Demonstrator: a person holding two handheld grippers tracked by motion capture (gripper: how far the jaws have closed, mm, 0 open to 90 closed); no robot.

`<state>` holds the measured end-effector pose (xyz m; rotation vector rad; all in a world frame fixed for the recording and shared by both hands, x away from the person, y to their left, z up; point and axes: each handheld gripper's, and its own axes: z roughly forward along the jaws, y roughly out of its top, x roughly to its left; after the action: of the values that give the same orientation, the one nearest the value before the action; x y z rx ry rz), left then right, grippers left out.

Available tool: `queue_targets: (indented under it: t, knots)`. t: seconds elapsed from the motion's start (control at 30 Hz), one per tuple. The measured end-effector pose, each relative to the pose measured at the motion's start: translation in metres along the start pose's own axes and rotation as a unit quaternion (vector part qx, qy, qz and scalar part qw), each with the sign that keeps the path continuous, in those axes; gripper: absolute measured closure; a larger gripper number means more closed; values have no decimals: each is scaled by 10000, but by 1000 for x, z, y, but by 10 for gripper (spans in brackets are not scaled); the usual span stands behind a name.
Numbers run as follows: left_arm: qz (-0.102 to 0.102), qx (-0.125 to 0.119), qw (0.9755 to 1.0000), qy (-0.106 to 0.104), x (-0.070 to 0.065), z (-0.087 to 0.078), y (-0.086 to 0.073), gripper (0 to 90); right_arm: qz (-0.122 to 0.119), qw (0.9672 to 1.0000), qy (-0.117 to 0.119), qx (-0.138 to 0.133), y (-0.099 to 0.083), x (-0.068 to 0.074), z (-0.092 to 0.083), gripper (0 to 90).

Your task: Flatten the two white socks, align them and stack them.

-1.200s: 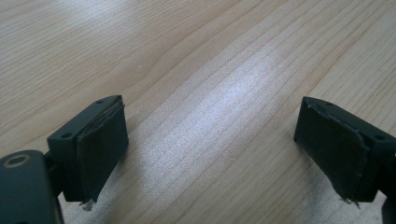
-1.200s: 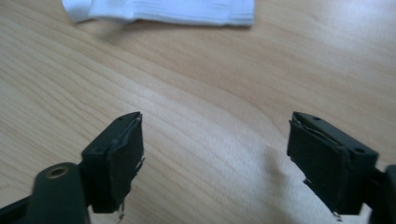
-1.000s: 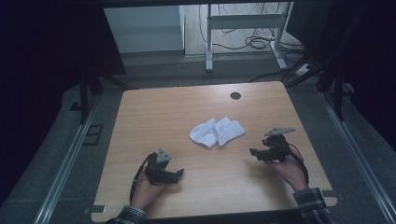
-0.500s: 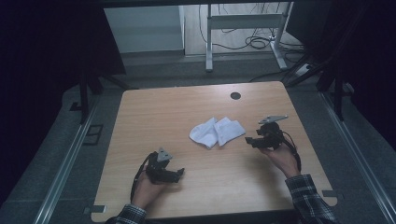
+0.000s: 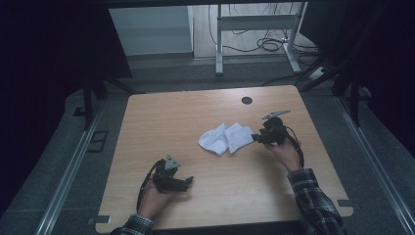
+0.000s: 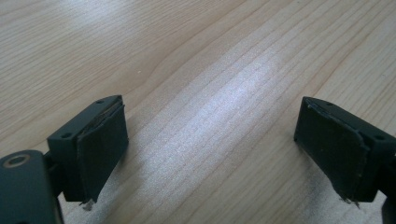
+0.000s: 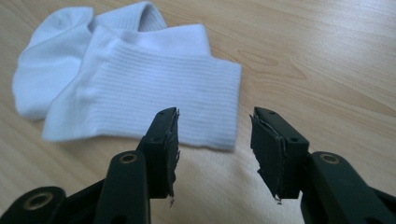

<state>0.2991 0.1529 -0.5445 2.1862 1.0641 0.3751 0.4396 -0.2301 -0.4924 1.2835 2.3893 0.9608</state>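
Wooden tabletop (image 5: 205,112) carried everything. Nearest, the left hand-held gripper (image 5: 188,181) rested low, jaws spread wide. Farther off, the right hand-held gripper (image 7: 215,140) reached level, jaws just closing, nothing between them, just short of two white socks (image 7: 140,88) mid-table.

White socks (image 5: 226,138) lying mid-table (image 5: 161,122). Right gripper (image 5: 255,138) at their right edge, jaws just closing. Left gripper (image 5: 188,182) resting well apart.

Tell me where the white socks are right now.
In the high view the white socks lie near the middle of the wooden table, just left of the right hand-held gripper, whose open jaws have just been closing toward the ribbed cuff.
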Motion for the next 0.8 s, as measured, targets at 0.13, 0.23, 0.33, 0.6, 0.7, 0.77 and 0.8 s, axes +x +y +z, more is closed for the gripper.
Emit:
queue_targets:
  t: [0.13, 0.23, 0.33, 0.6, 0.7, 0.77, 0.8]
  knots:
    - [-15, -15, 10000, -1, 0, 0, 0, 98, -12, 9999, -94, 69, 6, -1, 14, 567]
    - [-14, -15, 10000, 0, 0, 0, 0, 98, 16, 9999, -117, 112, 8, -3, 23, 552]
    - [-11, -14, 10000, -3, 0, 0, 0, 98, -17, 9996, -169, 204, 7, -4, 32, 515]
    - [-10, -14, 10000, -2, 0, 1, 0, 98, 100, 9991, -65, 398, 0, 0, 40, 780]
    - [-11, -15, 10000, -2, 0, 1, 0, 98, -6, 9992, -105, 386, 5, 5, 31, 792]
    - [6, -2, 10000, 0, 0, 0, 0, 98, 4, 9996, -20, 296, 10, 8, 21, 792]
    - [9, 0, 10000, 0, 0, 0, 0, 98, -13, 9998, 76, 187, 18, 12, 10, 790]
